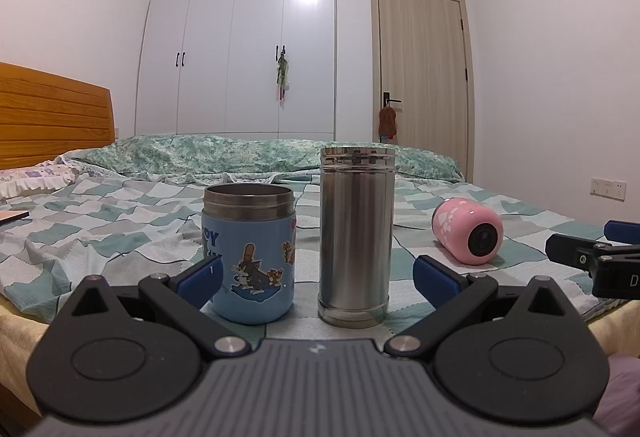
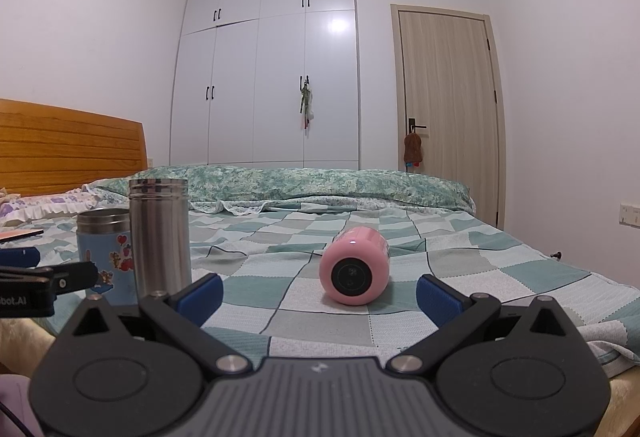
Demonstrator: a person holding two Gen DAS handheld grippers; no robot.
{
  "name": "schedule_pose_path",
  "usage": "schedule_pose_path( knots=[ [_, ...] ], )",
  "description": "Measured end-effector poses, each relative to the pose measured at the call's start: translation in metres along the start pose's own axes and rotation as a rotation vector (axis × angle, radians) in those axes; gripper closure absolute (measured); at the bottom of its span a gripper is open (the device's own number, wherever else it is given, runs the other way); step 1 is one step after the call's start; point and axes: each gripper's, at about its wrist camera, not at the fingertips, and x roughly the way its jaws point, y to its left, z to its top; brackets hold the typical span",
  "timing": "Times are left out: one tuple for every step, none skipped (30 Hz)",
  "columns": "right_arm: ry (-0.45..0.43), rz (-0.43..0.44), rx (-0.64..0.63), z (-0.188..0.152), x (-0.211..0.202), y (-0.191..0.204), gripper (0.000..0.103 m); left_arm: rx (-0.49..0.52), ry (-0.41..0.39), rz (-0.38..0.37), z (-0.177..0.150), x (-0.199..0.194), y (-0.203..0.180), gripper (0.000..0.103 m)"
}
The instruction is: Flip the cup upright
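Observation:
A pink cup [image 2: 355, 268] lies on its side on the checked bedspread, its dark round end facing me; it also shows in the left wrist view [image 1: 467, 234] at the right. My right gripper [image 2: 319, 295] is open and empty, a little short of the pink cup. My left gripper [image 1: 317, 277] is open and empty, close in front of a blue cartoon cup [image 1: 250, 253] and a tall steel cup [image 1: 355, 235], both upright. The right gripper shows at the right edge of the left wrist view [image 1: 592, 257].
The bed [image 2: 460, 269] has a checked green and white cover, a rolled green quilt [image 2: 320, 181] at the back and a wooden headboard [image 2: 68, 149] at the left. A white wardrobe [image 2: 268, 73] and a door [image 2: 448, 109] stand behind. The bed's front edge is just under the grippers.

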Motion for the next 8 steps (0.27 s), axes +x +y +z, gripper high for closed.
schedule_pose_path(
  knots=[
    [0.000,0.000,-0.001,0.0003,-0.0003,0.0001,0.000,0.000,-0.001,0.000,0.0001,0.0002,0.0000,0.000],
    [0.000,0.000,-0.001,0.0003,-0.0003,0.0001,0.000,0.000,-0.002,0.000,0.0000,0.0003,0.0000,0.000],
    [0.000,0.000,-0.001,0.0003,-0.0003,0.0001,0.000,-0.002,-0.003,-0.001,0.0000,0.0002,0.0004,0.000],
    [-0.001,0.000,-0.003,0.0005,-0.0006,-0.0001,0.000,-0.004,-0.005,-0.002,-0.0001,-0.0001,0.0010,0.000],
    [-0.001,0.001,-0.004,0.0006,-0.0010,-0.0002,0.000,-0.006,-0.006,-0.001,-0.0001,-0.0003,0.0012,0.000],
    [-0.002,0.001,-0.004,0.0010,-0.0015,-0.0005,0.000,-0.008,-0.005,0.001,-0.0002,-0.0004,0.0016,0.000],
    [-0.003,0.001,-0.005,0.0012,-0.0019,-0.0009,0.000,-0.009,-0.004,0.000,-0.0004,-0.0006,0.0022,0.000],
    [-0.003,0.001,-0.005,0.0012,-0.0018,-0.0008,0.000,-0.009,-0.003,0.002,-0.0003,-0.0003,0.0020,0.000]
  ],
)
